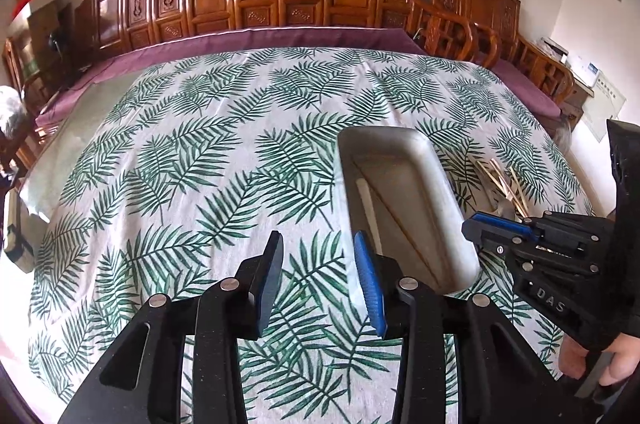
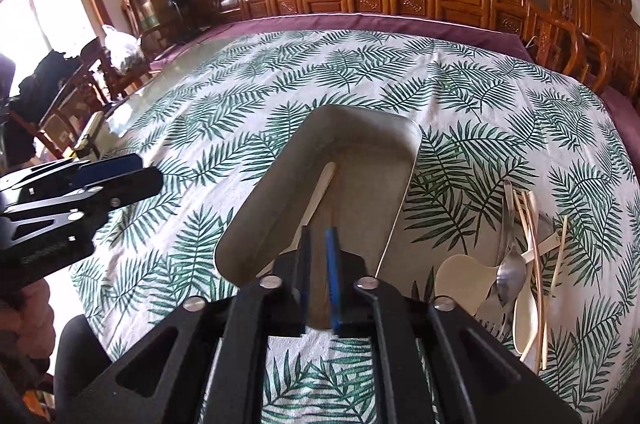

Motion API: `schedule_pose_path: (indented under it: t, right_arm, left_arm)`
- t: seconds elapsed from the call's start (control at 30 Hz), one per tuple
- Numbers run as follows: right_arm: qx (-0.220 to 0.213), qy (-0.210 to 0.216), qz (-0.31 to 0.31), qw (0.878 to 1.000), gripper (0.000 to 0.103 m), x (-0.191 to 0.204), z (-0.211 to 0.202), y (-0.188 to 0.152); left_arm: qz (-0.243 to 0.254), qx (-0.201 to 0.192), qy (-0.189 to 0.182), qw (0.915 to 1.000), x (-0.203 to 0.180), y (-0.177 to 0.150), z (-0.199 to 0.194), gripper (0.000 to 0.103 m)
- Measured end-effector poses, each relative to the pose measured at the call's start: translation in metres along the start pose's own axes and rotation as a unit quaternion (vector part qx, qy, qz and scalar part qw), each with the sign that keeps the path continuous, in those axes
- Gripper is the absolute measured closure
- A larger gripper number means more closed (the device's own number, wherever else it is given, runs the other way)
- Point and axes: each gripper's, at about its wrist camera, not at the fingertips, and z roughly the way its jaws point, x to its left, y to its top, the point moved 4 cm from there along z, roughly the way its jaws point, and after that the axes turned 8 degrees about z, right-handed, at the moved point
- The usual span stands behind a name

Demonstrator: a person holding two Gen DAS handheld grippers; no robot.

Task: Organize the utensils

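Right tool (image 1: 476, 224) — raised lettering "DAS" — above the tray (image 1: 436, 160).

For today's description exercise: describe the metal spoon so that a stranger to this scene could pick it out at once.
Start at the long grey tray on the leaf-print tablecloth. Just right of it lies a loose pile of utensils. The metal spoon is the shiny silver one among cream plastic spoons and pale chopsticks.

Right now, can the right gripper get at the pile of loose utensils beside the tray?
Probably yes. The utensil pile lies uncovered on the cloth just right of the tray, with nothing between it and the right gripper.
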Motion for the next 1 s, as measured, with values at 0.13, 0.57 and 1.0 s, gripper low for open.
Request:
schedule_pose_path:
  t: [0.13, 0.57, 1.0]
  right_arm:
    - [-0.01, 0.002, 0.001, 1.0, 0.09, -0.011, -0.014, 0.0]
    - [-0.047, -0.061, 0.018, 0.997, 0.089, -0.122, -0.07, -0.021]
    - [-0.022, -0.079, 0.065, 0.995, 0.079, -0.197, -0.061, -0.062]
  left_arm:
    - [0.005, -0.005, -0.007, 1.0, -0.011, 0.003, -0.003, 0.066]
    - [0.039, -0.037, -0.007, 0.9985, -0.057, 0.013, -0.015, 0.026]
    - [0.076, -0.022, -0.038, 0.9961, -0.116, 0.011, -0.002, 0.008]
